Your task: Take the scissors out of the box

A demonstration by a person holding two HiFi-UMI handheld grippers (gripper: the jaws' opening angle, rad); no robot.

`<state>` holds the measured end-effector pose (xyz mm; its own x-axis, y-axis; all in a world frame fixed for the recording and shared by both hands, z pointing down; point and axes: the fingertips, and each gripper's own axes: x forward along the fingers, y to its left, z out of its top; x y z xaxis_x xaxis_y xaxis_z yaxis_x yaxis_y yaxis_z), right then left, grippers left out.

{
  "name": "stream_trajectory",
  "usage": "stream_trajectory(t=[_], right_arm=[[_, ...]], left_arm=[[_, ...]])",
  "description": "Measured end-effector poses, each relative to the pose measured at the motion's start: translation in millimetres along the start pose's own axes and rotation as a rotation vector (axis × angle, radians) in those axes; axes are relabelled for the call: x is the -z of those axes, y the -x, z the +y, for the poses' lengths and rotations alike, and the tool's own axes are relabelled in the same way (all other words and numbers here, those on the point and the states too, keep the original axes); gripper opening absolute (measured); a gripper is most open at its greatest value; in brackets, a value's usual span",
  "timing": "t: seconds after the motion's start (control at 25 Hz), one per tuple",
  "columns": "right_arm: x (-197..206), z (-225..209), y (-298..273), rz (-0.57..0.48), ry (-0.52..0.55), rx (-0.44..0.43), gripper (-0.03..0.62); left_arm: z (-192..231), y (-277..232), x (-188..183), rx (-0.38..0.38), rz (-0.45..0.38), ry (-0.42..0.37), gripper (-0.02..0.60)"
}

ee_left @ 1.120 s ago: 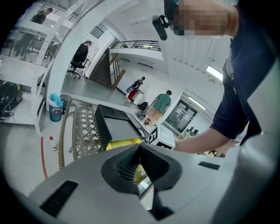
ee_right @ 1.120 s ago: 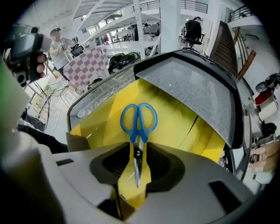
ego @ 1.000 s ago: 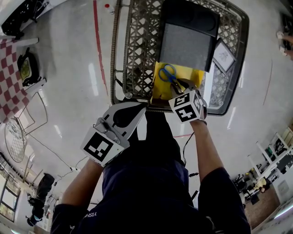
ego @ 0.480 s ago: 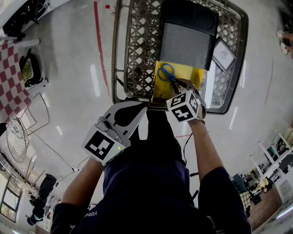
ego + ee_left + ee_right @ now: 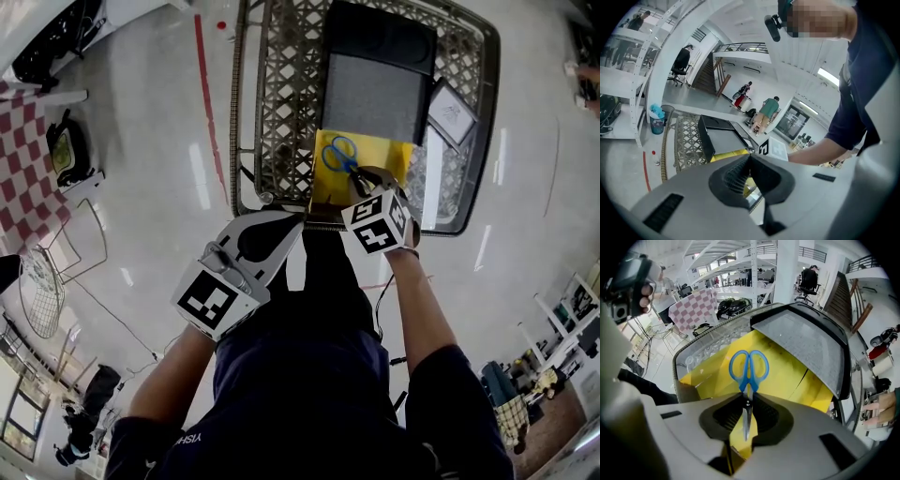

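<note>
**Wire basket** [image 5: 281, 112]: metal lattice and the largest item. It holds the yellow box [image 5: 386, 155] at its near rim. Its far end is cut off at the top of the head view.

**Black case** [image 5: 380, 80]: flat, with a grey panel, lying in the basket just beyond the yellow box. Its near edge overlaps the box's far side and hides it.

**Left forearm and left gripper** [image 5: 298, 221]: the arm is bent, with the gripper tilted slightly down. It sits outside the basket rim, near the yellow box's left corner. The jaws meet at their tips with nothing between them. From the left gripper [image 5: 750, 157] view, only a sliver of the box shows.

**Right forearm and right gripper** [image 5: 362, 182]: the arm is stretched forward, and the gripper points steeply down into the yellow box at its near side. The jaws have just been closing and now pinch the scissors [image 5: 341, 153] near the pivot. The marker cube covers the box's near wall in the head view.

**Yellow box**: open, with a yellow lining. Its depth is hard to judge.

**White card** [image 5: 450, 111]: lies beyond the yellow box's right corner, beside the case. Its print is too small to read.

**Scissors** [image 5: 749, 367]: inside the yellow box and closed. The blue handle loops lie away from the right gripper [image 5: 746, 400], and the blades run back between its jaws. The long axis lines up with the gripper. The jaw bodies partly screen the blade tips.
</note>
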<state>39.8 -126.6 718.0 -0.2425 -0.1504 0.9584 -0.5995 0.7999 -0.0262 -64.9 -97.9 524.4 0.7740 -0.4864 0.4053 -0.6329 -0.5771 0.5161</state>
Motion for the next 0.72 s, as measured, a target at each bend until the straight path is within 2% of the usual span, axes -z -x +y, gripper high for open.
stream_trajectory(t=[0.28, 0.72], right_arm=[[-12, -4, 26, -0.063, -0.025, 0.016, 0.078], [-46, -20, 100, -0.240, -0.081, 0.055, 0.078]], left_arm=[[-5, 0, -9, 0.001, -0.002, -0.050, 0.025], [-23, 3, -53, 0.000, -0.056, -0.143, 0.025]])
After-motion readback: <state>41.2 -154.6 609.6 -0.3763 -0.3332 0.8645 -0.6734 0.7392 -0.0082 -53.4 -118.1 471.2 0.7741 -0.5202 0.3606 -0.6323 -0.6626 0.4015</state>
